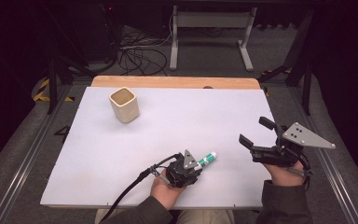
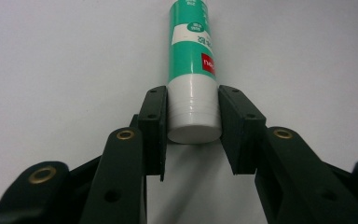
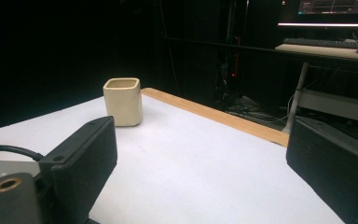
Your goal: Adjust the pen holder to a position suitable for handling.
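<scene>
We're gripping the glue stick at its white cap end.
Left tool (image 2: 193, 135) is clamping the glue stick (image 2: 192, 60), lying on the white surface (image 1: 121, 149) near us; it's looking light, rigid, slick plastic, so we're holding squarely. Right tool (image 1: 256, 140) is hovering with jaws wide, empty; cup (image 1: 124, 104) well apart.

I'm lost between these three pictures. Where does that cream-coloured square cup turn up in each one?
High view: the cream cup stands upright at the upper left of the white table, near the wooden edge strip.
Left gripper view: look elsewhere for the cup; here the left gripper clamps a green and white tube.
Right gripper view: the cup stands left of centre, beyond the open jaws.
Shared landmark: the wooden strip along the table's far edge.
</scene>
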{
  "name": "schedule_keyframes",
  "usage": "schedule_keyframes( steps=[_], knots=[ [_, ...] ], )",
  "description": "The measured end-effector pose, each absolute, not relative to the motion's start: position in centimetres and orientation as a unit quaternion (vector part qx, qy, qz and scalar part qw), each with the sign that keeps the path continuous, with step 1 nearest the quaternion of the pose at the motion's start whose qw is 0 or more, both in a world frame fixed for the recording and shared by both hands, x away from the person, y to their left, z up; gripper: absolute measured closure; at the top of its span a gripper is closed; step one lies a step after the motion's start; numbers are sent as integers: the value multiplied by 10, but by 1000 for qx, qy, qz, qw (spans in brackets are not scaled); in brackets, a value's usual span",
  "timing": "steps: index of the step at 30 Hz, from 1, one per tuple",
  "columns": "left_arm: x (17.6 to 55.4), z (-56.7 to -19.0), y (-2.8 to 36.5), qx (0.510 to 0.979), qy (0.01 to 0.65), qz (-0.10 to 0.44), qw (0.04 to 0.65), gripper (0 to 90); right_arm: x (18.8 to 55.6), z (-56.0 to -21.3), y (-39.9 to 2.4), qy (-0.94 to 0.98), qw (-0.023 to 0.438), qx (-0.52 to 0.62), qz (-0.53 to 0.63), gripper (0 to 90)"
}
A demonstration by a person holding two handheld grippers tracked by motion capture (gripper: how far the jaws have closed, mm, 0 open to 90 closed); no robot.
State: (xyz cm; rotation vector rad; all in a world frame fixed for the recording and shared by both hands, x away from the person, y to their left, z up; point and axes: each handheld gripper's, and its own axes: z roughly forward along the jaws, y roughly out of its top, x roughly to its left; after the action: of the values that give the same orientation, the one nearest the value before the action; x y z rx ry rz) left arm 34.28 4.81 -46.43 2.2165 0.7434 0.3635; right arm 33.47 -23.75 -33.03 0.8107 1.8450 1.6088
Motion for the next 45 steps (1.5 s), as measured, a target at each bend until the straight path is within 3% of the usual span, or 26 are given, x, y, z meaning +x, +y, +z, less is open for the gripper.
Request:
schedule_keyframes(
  steps=[13,36,45],
  knots=[
    [346,-442,60,852,283,143,417,652,335,-334,-236,709,286,270,586,141],
    [352,-397,71,827,277,131,472,652,344,-355,-216,762,243,201,566,177],
    [356,-379,75,818,273,127,490,652,344,-364,-200,781,251,172,545,274]
  ],
)
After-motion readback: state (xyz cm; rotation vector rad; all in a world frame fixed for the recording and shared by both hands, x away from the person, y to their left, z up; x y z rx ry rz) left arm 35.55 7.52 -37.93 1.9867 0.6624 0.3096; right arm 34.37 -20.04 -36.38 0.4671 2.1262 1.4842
